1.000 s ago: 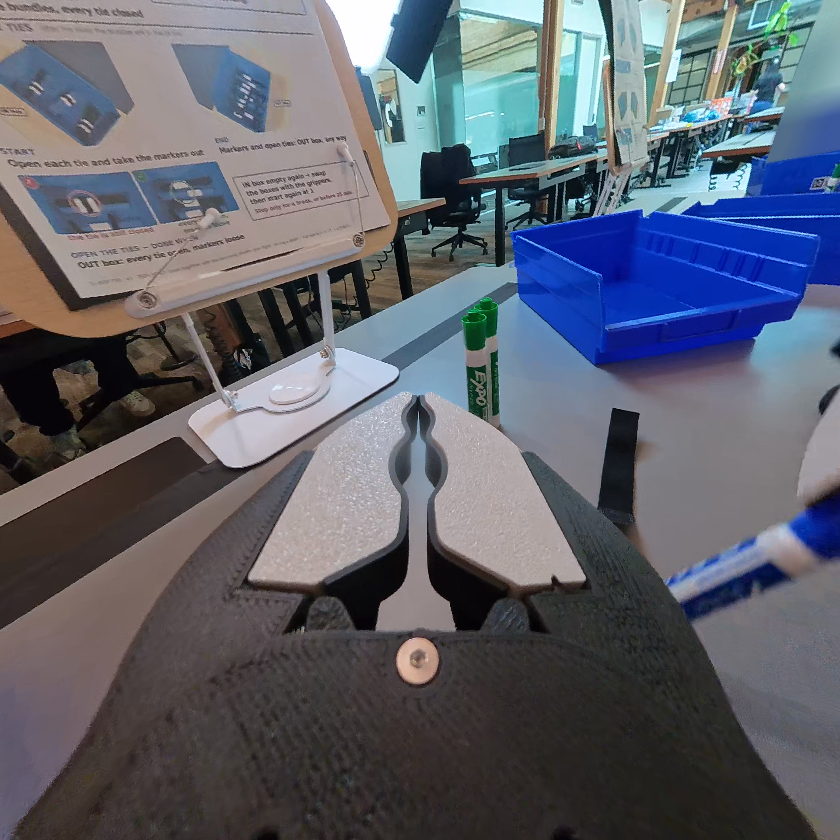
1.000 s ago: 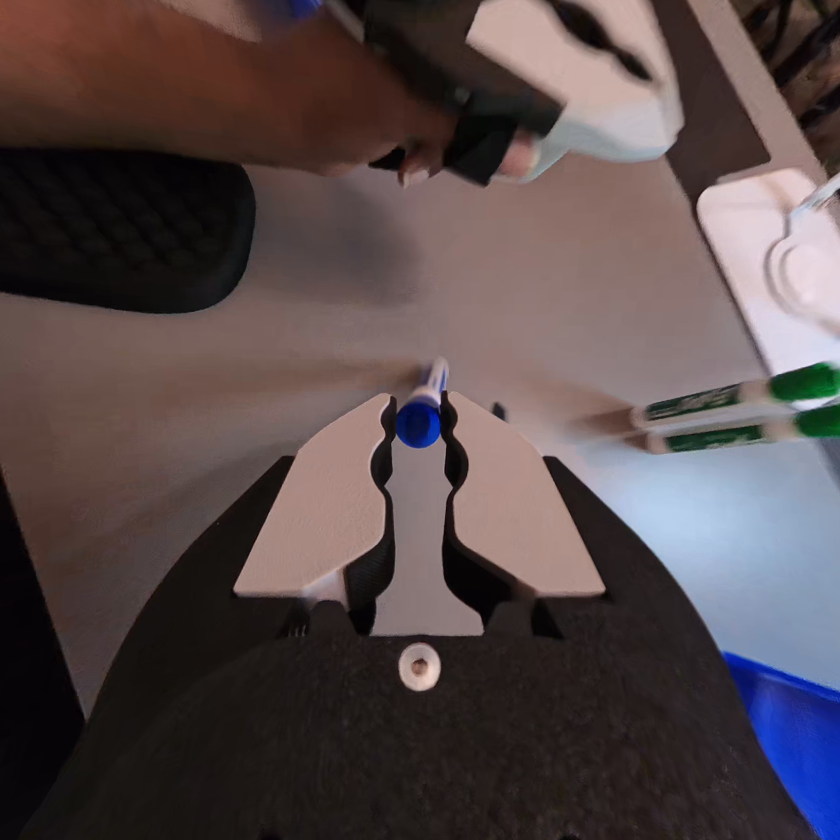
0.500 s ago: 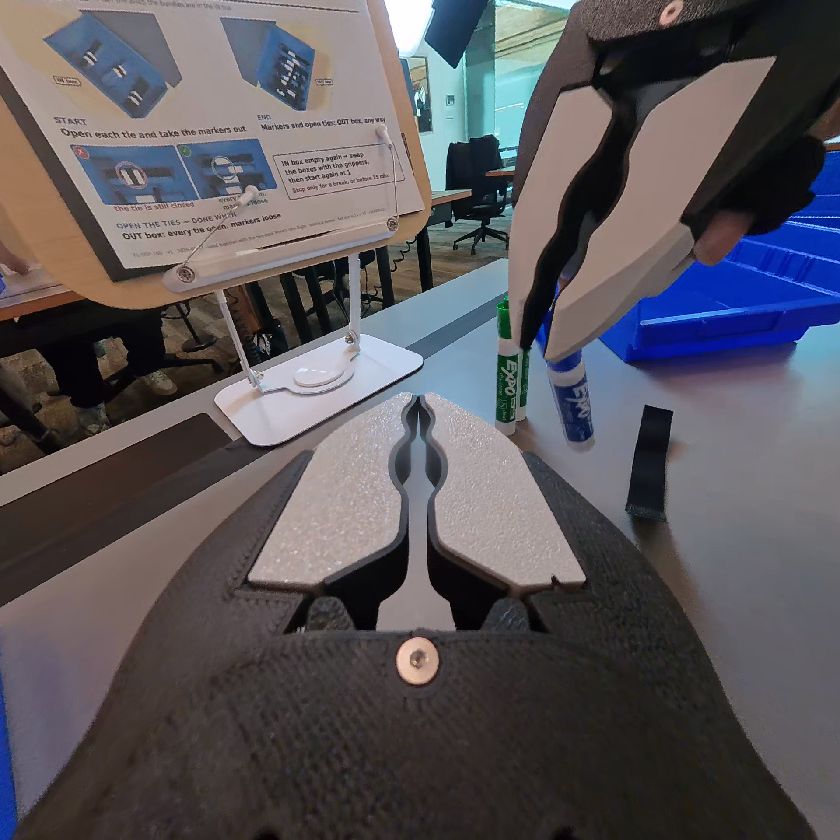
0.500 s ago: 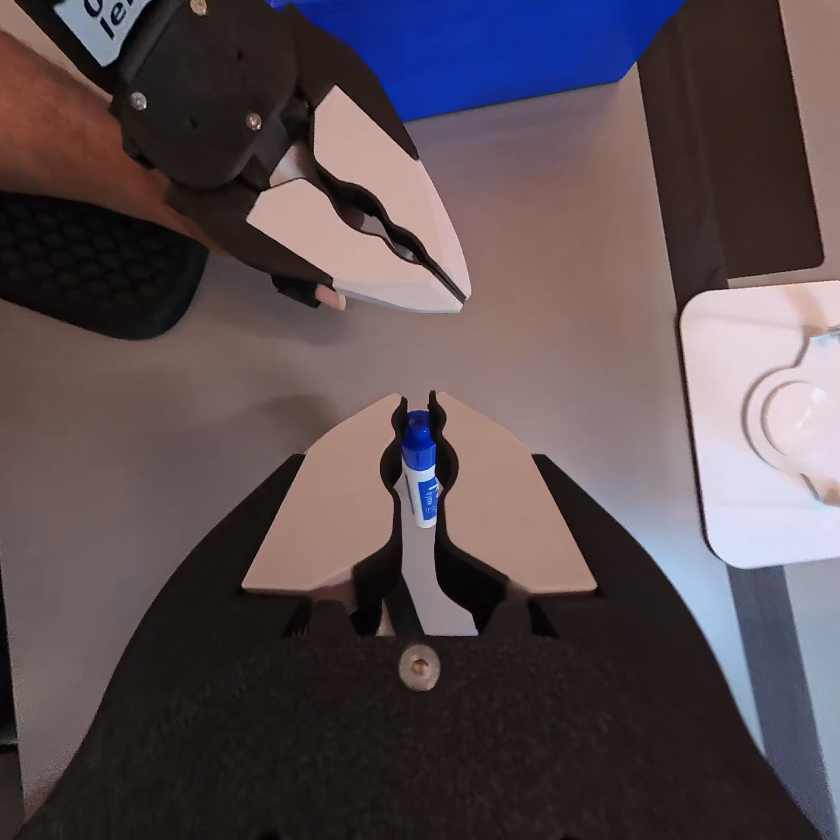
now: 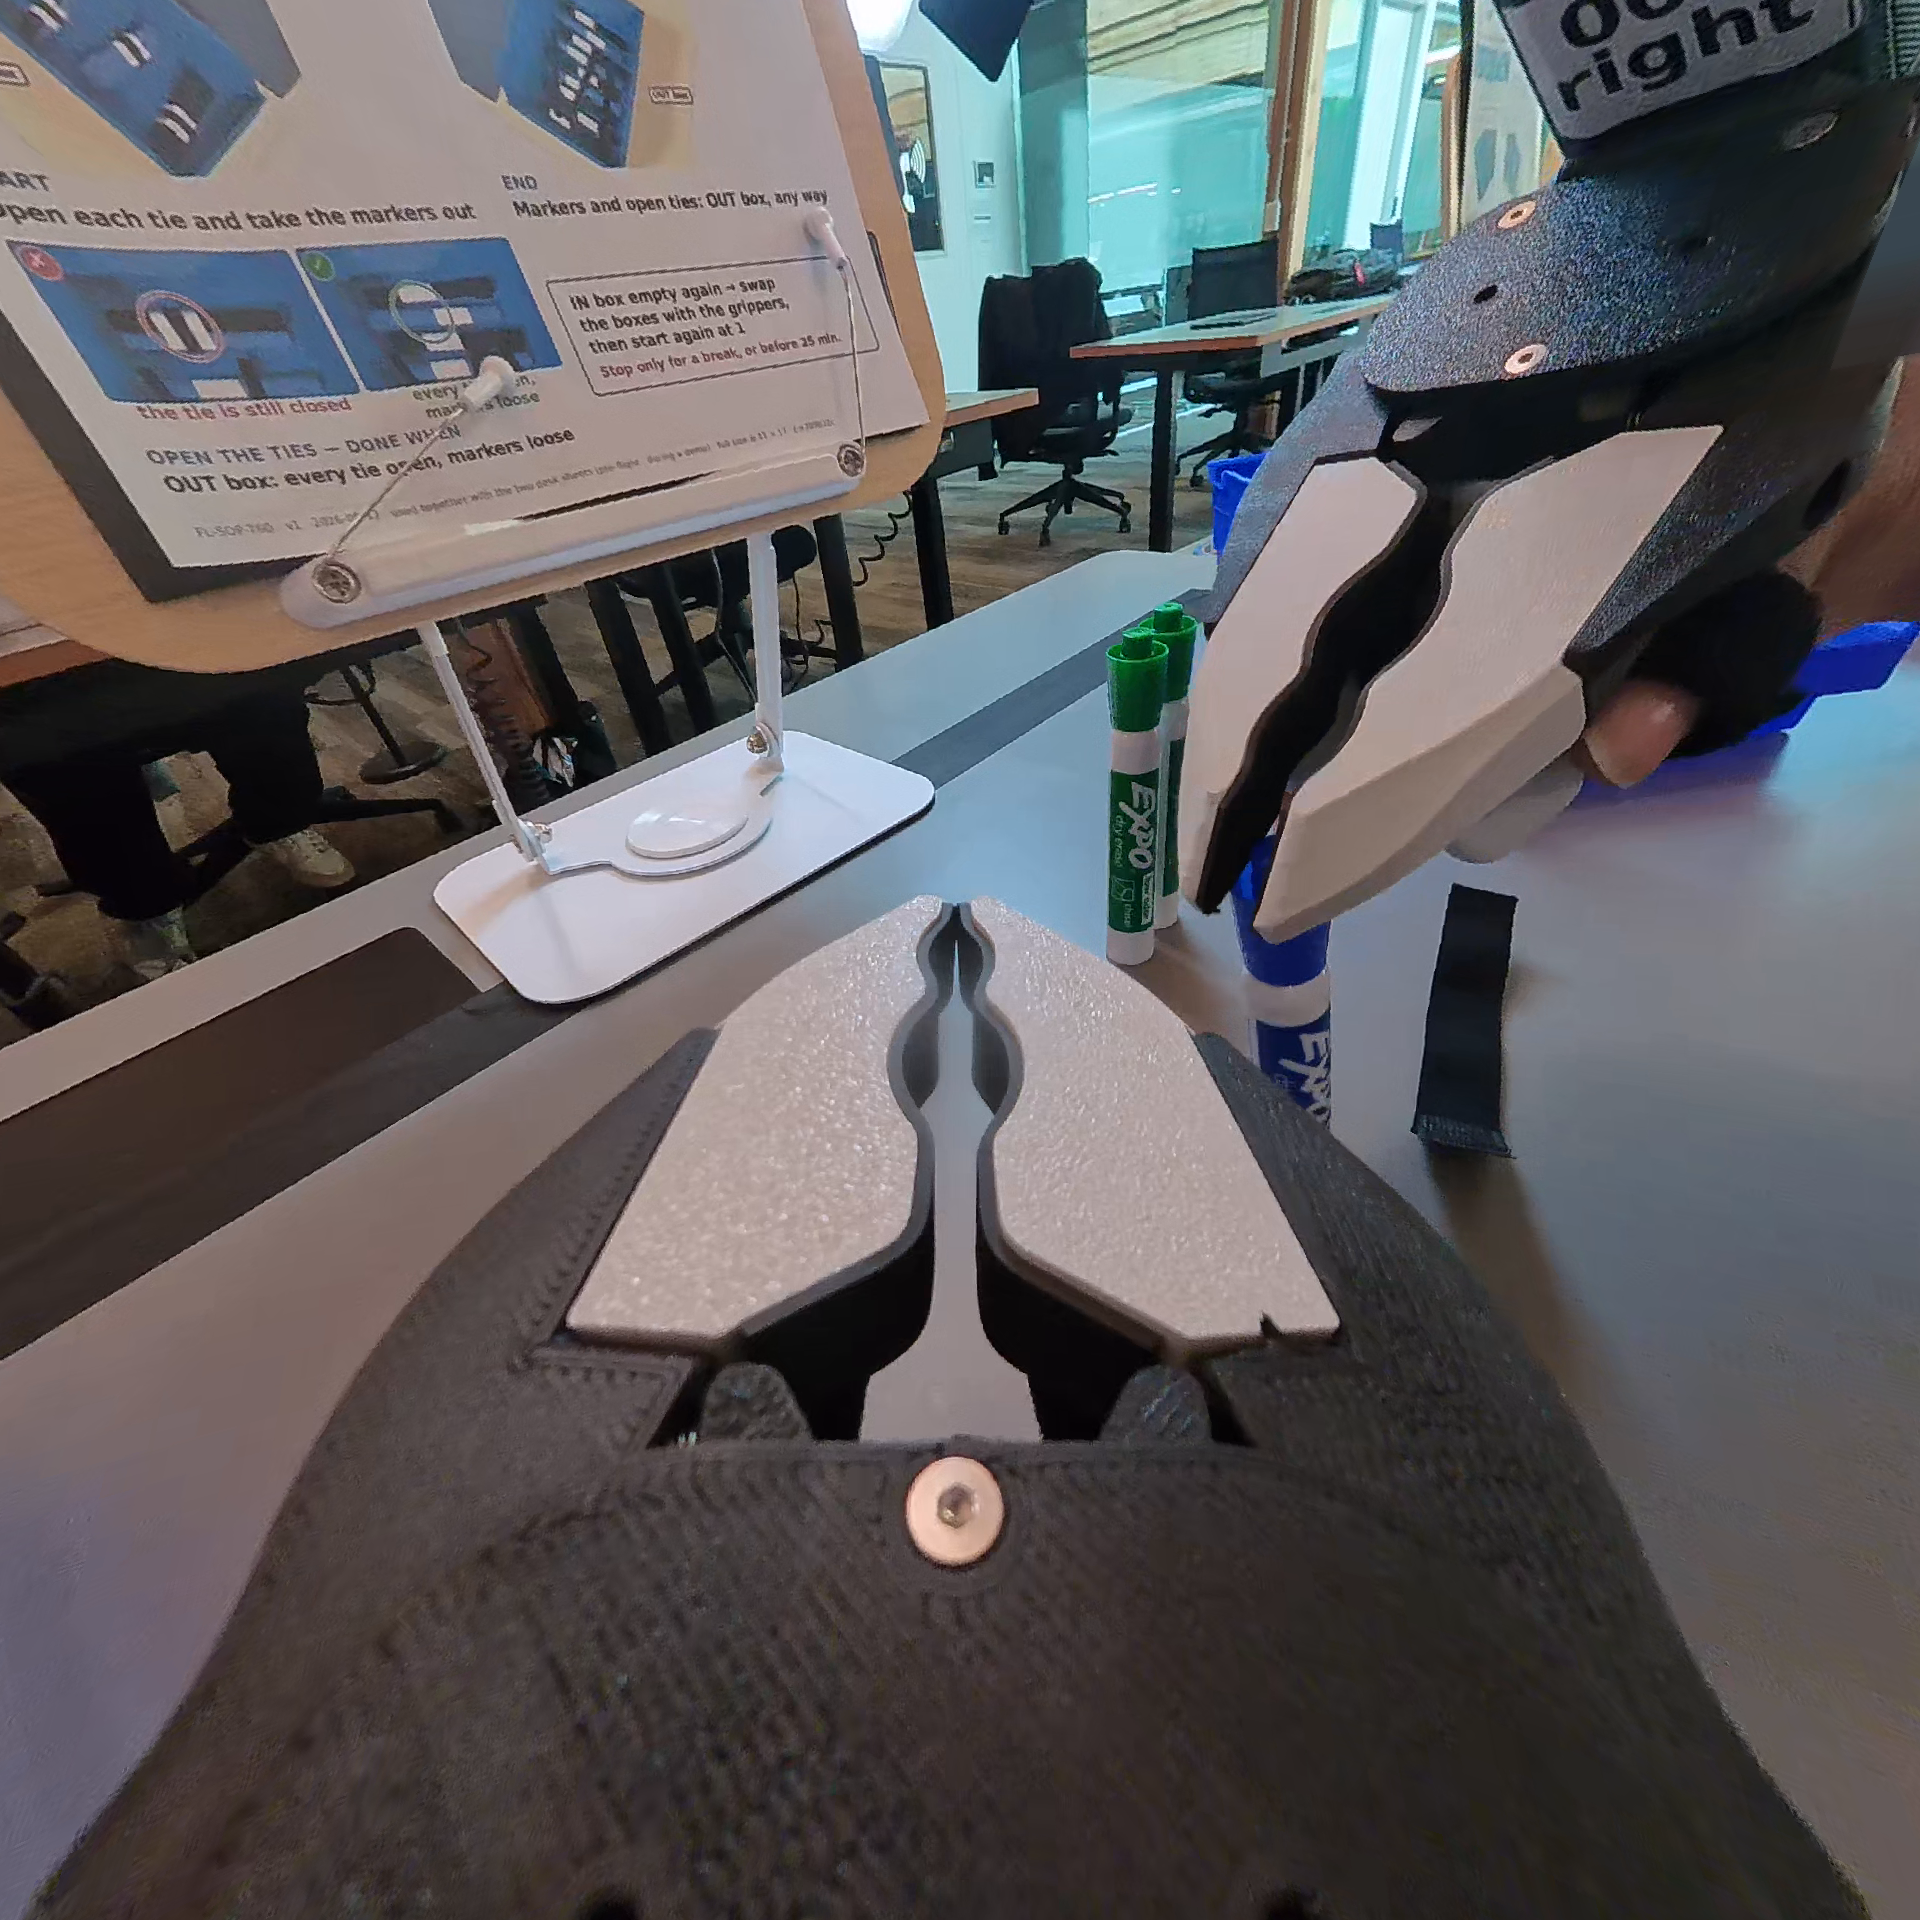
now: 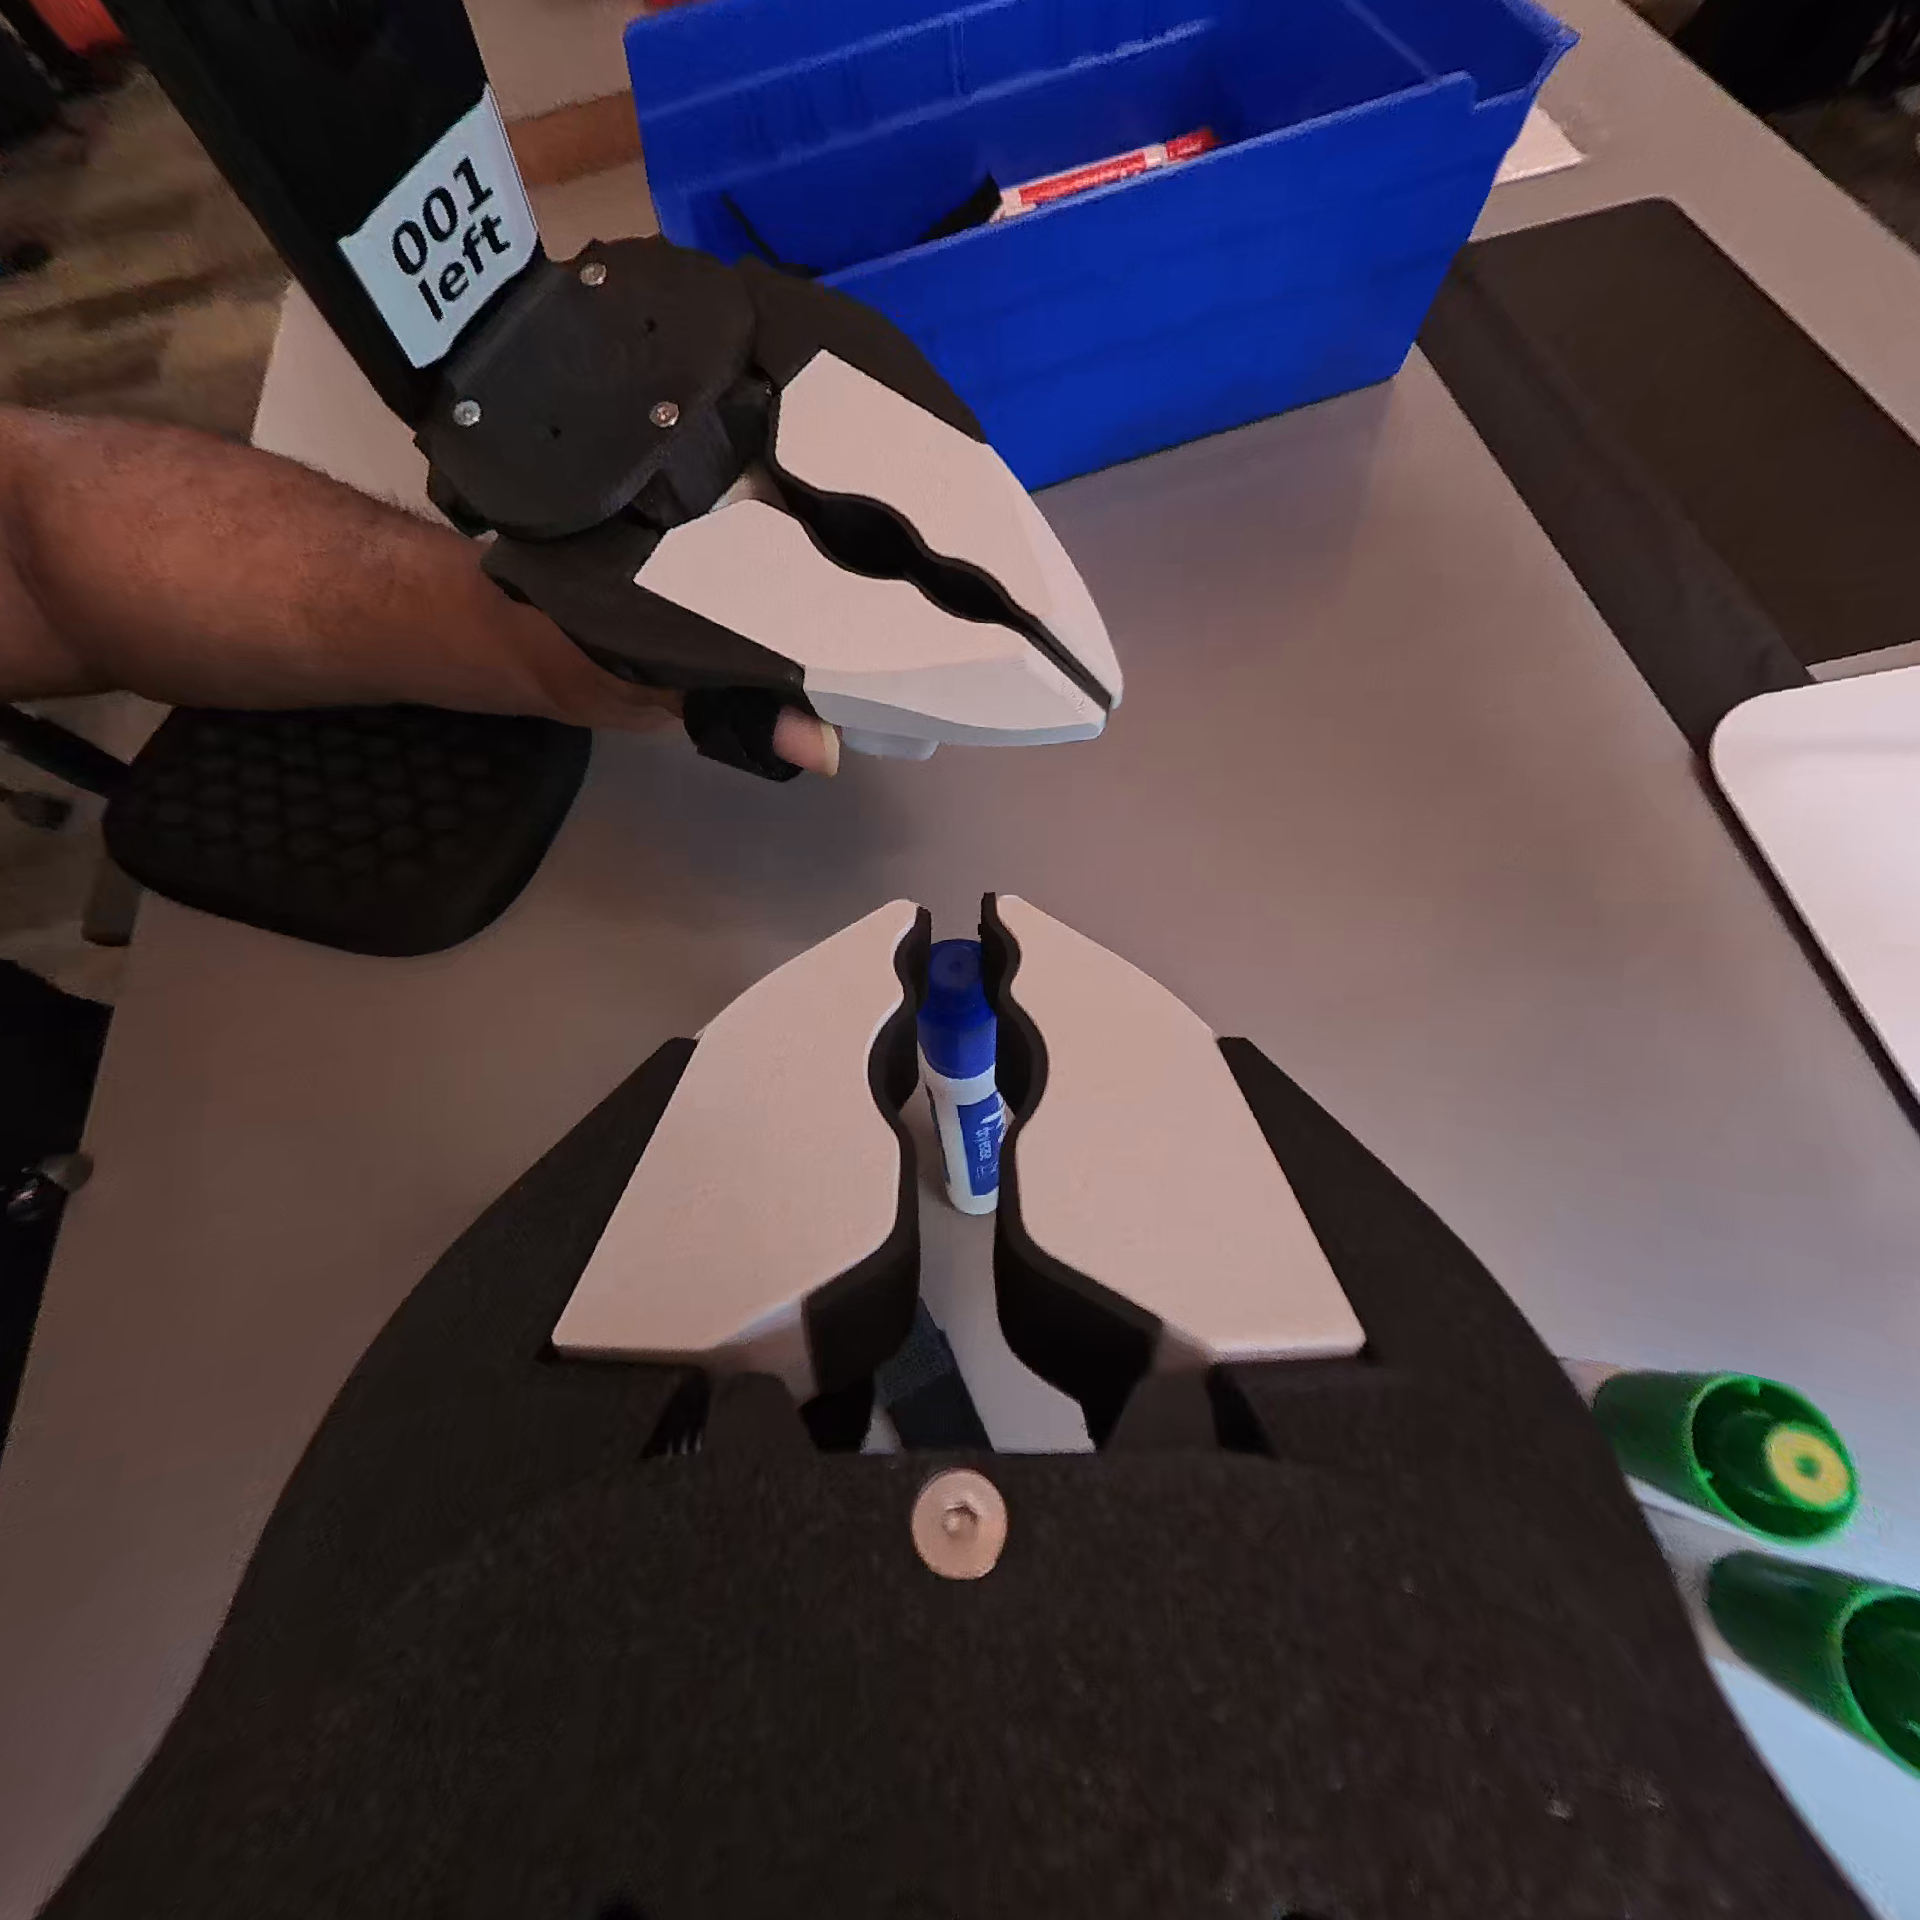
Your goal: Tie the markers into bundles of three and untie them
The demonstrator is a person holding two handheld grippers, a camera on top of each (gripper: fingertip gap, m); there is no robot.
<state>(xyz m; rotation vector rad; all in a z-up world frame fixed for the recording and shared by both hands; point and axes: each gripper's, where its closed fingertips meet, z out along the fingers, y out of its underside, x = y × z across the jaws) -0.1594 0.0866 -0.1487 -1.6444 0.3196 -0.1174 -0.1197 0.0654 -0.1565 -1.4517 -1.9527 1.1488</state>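
Left wrist view: bright daylight enters from the tall glass windows [image 5: 1164,156] behind, slightly overexposed (upper frame). Wide-angle distortion bends the edges. Right wrist view: dimmer, with soft shadows on the matte grey tabletop [image 6: 1351,727]; the two green marker caps [image 6: 1766,1475] at the lower right are out of focus.

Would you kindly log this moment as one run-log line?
right gripper: shut on blue marker, upright on table | left gripper: shut, empty | green markers: standing | strap: flat
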